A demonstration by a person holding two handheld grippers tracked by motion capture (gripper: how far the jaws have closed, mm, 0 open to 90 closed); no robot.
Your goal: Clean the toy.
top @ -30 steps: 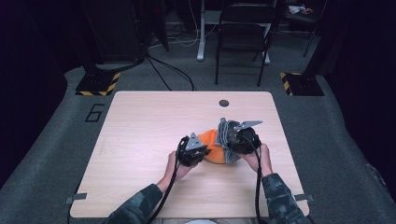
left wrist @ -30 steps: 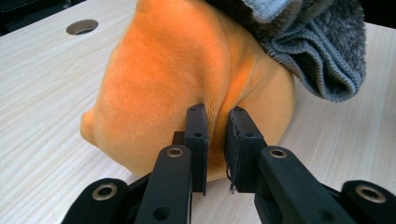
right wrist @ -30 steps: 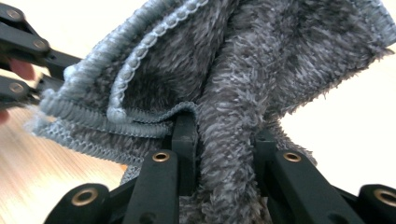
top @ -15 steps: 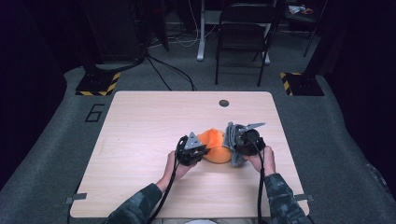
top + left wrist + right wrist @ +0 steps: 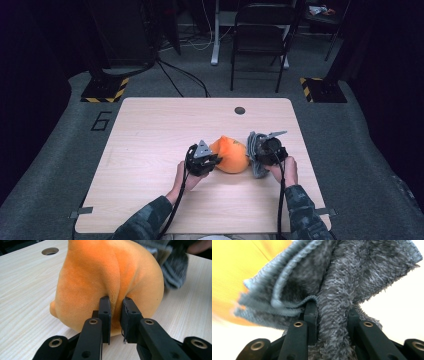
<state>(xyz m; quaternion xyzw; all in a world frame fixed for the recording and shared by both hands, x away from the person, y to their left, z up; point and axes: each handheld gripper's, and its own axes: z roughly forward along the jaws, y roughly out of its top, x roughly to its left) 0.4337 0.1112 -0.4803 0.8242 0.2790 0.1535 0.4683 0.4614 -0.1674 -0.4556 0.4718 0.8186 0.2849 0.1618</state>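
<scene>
An orange plush toy [image 5: 230,155] lies on the wooden table [image 5: 150,135] between my two grippers. My left gripper [image 5: 212,161] is at its left side, shut on a pinched fold of the orange plush [image 5: 110,277], the two pads squeezing a ridge of fabric. My right gripper [image 5: 256,156] is at the toy's right side, shut on a grey fluffy cloth [image 5: 255,150] that bunches against the toy. In the right gripper view the grey cloth [image 5: 337,285] fans out above the jaws, with orange plush [image 5: 234,267] behind it at the left.
A round cable hole [image 5: 240,110] sits in the table's far edge. Beyond the table stand a folding chair [image 5: 260,35] and a black stand on a striped base [image 5: 105,90]. The floor bears a painted 6 [image 5: 101,121].
My right gripper with the grey cloth has come down and slightly nearer, beside the toy's right side. The left gripper has stayed put on the plush.
</scene>
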